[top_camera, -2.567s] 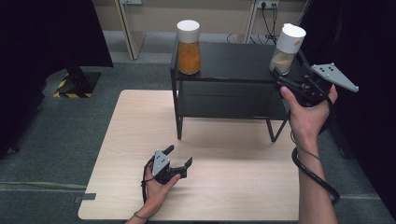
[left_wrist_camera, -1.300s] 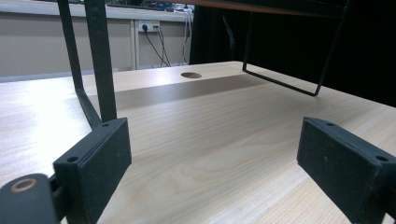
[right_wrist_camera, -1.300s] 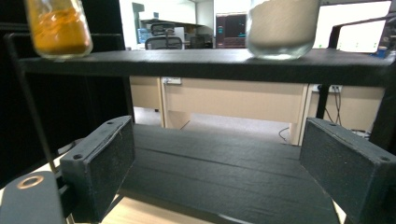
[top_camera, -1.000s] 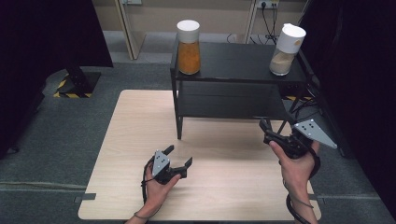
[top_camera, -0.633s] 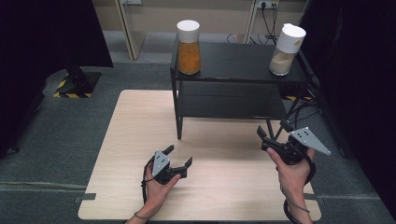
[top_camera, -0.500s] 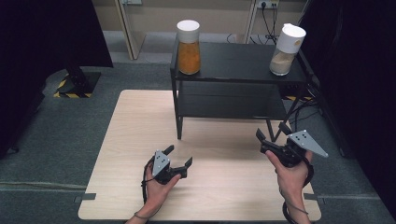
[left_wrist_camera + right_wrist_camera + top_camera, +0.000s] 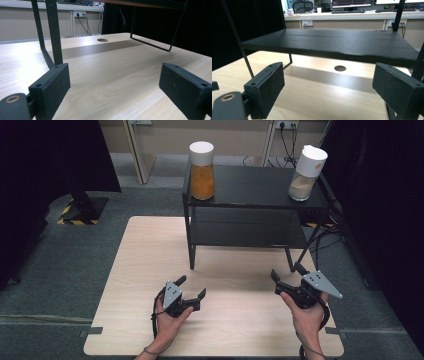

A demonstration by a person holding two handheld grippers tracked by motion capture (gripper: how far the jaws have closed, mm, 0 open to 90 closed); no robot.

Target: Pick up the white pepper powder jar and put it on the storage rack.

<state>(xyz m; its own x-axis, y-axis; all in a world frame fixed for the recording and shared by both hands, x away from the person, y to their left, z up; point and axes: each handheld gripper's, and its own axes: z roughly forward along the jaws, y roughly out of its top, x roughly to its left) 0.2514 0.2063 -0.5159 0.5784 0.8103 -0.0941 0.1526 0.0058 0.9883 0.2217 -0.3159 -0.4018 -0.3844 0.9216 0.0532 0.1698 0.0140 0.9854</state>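
Two white-lidded jars stand on top of the black two-tier shelf (image 7: 250,180): one with orange contents (image 7: 202,170) at its left end, one with pale contents (image 7: 306,173) at its right end. My left gripper (image 7: 191,287) rests low on the wooden table (image 7: 140,265) in front of the shelf, open, nothing between its pads (image 7: 51,87). My right gripper (image 7: 286,272) hovers near the shelf's front right leg, open and empty. Between its pads (image 7: 265,87) I see the lower shelf board (image 7: 332,43) straight ahead.
A round cable hole (image 7: 340,68) lies in the tabletop under the shelf. The shelf's thin black legs (image 7: 53,32) stand close ahead of the left gripper. Cables (image 7: 327,232) hang at the shelf's right side. Grey carpet (image 7: 65,260) surrounds the table.
My right gripper let go of the pale jar on the top shelf and came down and back to the table's front right. The left gripper stayed still.
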